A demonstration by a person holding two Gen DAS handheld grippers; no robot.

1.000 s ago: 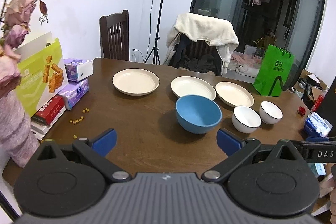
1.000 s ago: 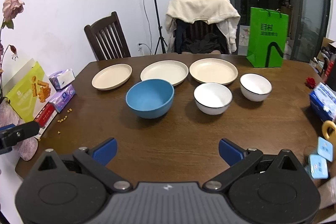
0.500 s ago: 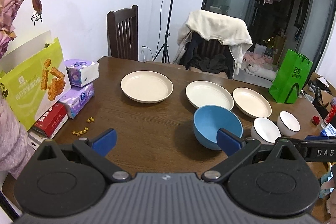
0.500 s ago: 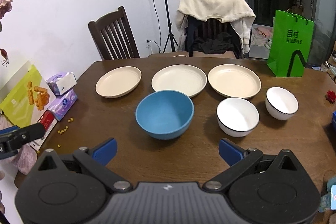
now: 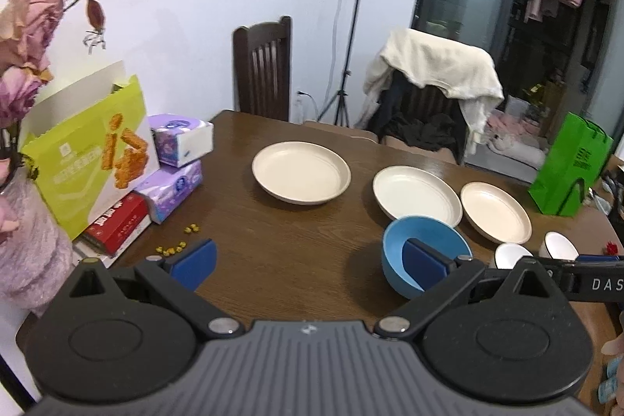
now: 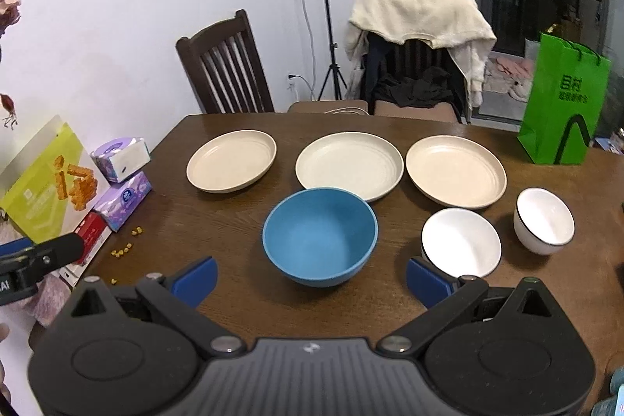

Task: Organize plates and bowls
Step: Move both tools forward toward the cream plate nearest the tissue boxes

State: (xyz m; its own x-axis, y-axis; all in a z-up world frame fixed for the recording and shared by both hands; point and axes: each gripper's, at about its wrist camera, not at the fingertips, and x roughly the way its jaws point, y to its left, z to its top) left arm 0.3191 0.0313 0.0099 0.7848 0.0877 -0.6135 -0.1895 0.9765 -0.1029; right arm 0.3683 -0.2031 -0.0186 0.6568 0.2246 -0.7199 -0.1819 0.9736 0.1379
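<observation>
Advanced: both grippers, left gripper (image 5: 308, 262) and right gripper (image 6: 308, 277), wide open, empty; blue bowl (image 6: 319, 236) dead ahead of right—straddle rim squarely.

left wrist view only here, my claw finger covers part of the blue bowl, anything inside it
Observer: No. The right wrist view shows the whole blue bowl, and it is empty.
Operator: and the two white bowls, i only get slivers
Observer: Both are empty too. The wider white bowl and the smaller white bowl stand apart, to the right of the blue one.
Operator: is the right claw holding anything
Observer: No. The right claw is open and holds nothing; the blue bowl sits just ahead of it.
</observation>
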